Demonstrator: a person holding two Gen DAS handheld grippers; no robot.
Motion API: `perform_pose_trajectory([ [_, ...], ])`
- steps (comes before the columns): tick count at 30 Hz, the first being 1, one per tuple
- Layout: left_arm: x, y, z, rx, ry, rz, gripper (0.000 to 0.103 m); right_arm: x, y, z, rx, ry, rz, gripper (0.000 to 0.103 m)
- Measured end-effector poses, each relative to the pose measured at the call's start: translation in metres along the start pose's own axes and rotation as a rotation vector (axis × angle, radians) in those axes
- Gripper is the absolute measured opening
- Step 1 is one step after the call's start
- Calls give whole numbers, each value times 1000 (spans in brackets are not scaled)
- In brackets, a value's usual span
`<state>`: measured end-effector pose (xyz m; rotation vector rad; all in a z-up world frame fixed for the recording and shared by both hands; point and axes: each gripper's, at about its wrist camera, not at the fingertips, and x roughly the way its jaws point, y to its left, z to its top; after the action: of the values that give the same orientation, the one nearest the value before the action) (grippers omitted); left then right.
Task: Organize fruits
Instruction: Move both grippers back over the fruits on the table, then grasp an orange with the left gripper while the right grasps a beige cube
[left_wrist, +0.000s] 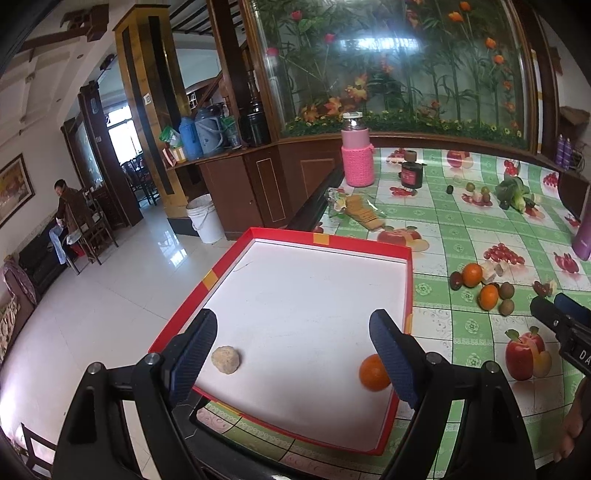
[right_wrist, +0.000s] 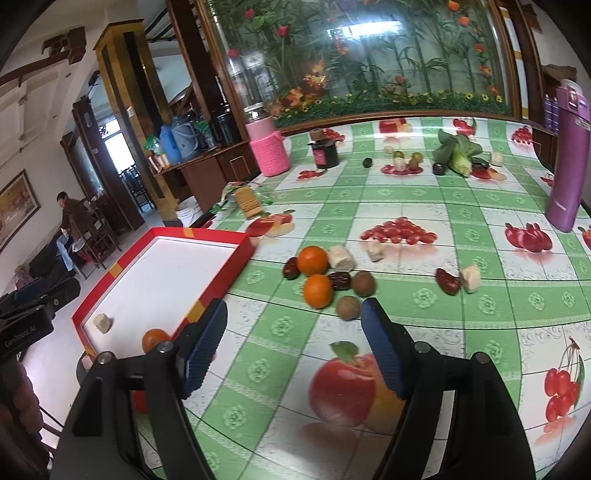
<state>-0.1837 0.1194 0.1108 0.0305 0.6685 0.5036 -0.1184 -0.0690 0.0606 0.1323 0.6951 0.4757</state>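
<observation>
A red-rimmed white tray (left_wrist: 332, 244) lies on the table's left part. It holds a beige lump (left_wrist: 226, 359) and an orange (left_wrist: 372, 373). My left gripper (left_wrist: 295, 354) is open and empty above the tray's near part, with the orange beside its right finger (left_wrist: 391, 363). My right gripper (right_wrist: 291, 350) is open and empty over the tablecloth, just short of a fruit cluster: two oranges (right_wrist: 313, 260) (right_wrist: 318, 291), two brown kiwis (right_wrist: 348, 307), dark dates (right_wrist: 340, 280) and pale chunks (right_wrist: 341, 256). The tray also shows in the right wrist view (right_wrist: 225, 273).
A pink-sleeved bottle (left_wrist: 357, 155), a dark jar (left_wrist: 411, 173), a cracker packet (left_wrist: 364, 212), greens (right_wrist: 458, 149) with small fruits and a purple flask (right_wrist: 567, 155) stand further back. The table's left edge drops to the floor. A date and chunk (right_wrist: 469, 277) lie right.
</observation>
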Motion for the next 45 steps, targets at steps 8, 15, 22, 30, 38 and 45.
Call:
perform_pose_trajectory([
  [8, 11, -24, 2, 43, 40, -92, 85, -10, -35, 3, 27, -16, -42, 76],
  [15, 30, -65, 1, 122, 107, -214, 85, -25, -81, -5, 14, 10, -147, 76],
  [22, 47, -102, 1, 185, 164, -289, 85, -22, -103, -5, -8, 89, -149, 76],
  [30, 68, -122, 8, 217, 216, -350, 84, 11, -113, 9, -15, 123, -218, 71],
  [38, 91, -146, 4, 267, 290, -390, 70, 27, -133, 15, 43, 179, -263, 43],
  [45, 106, -156, 4, 254, 343, -421, 68, 45, -131, 21, 12, 223, -274, 36],
])
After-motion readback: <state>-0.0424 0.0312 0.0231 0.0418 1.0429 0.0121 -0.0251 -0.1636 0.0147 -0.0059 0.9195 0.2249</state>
